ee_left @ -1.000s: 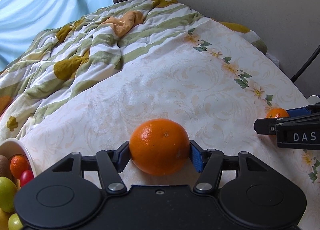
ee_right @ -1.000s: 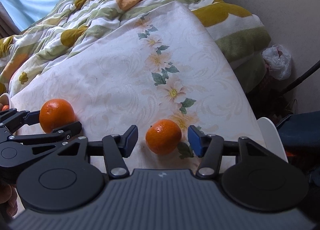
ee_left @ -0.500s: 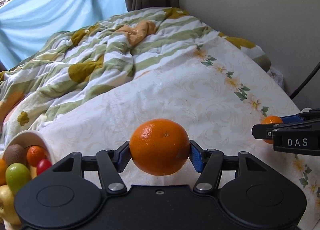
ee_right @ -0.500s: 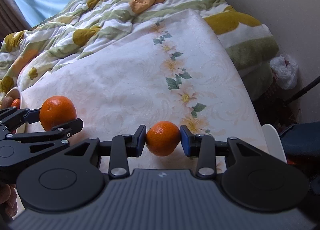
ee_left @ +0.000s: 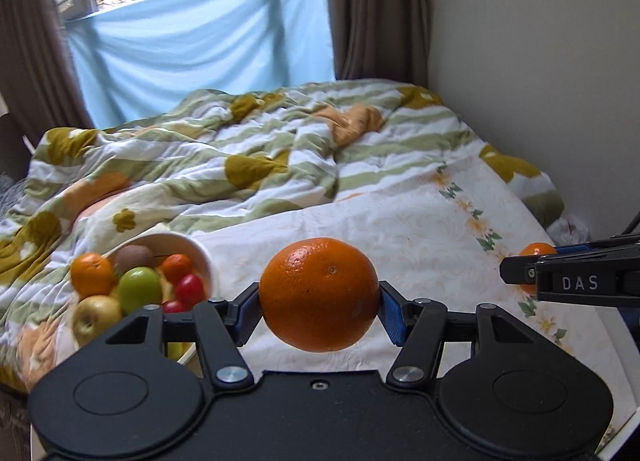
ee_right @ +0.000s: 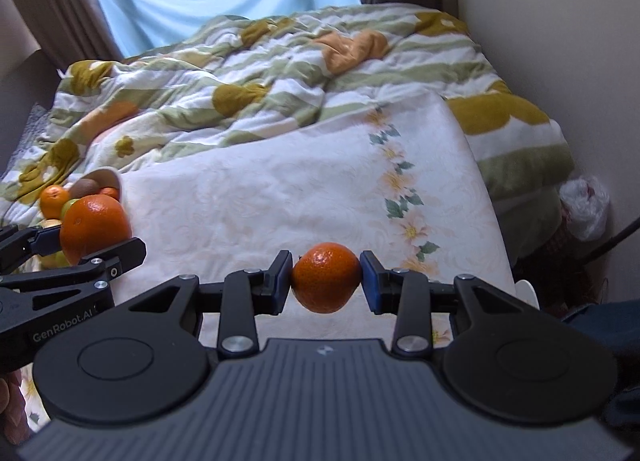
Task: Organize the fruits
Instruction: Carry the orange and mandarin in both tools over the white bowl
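Note:
My left gripper (ee_left: 319,301) is shut on a large orange (ee_left: 319,293) and holds it above the bed; that orange also shows in the right wrist view (ee_right: 94,224). My right gripper (ee_right: 326,280) is shut on a small mandarin (ee_right: 326,277), lifted off the sheet; it also shows at the right in the left wrist view (ee_left: 537,251). A white bowl (ee_left: 200,251) to the left holds several fruits: a mandarin, a kiwi, green and yellow apples, small red fruits. The bowl shows in the right wrist view (ee_right: 109,177) behind the left gripper.
The floral white sheet (ee_right: 280,197) covers the near bed. A rumpled green-striped quilt (ee_left: 248,149) lies behind it. A wall runs along the right side, with a white plastic bag (ee_right: 586,205) on the floor by the bed. Blue curtain and window at the back.
My right gripper shut on the mandarin and lifted it. My left gripper rose with the orange, and the bowl came further into view.

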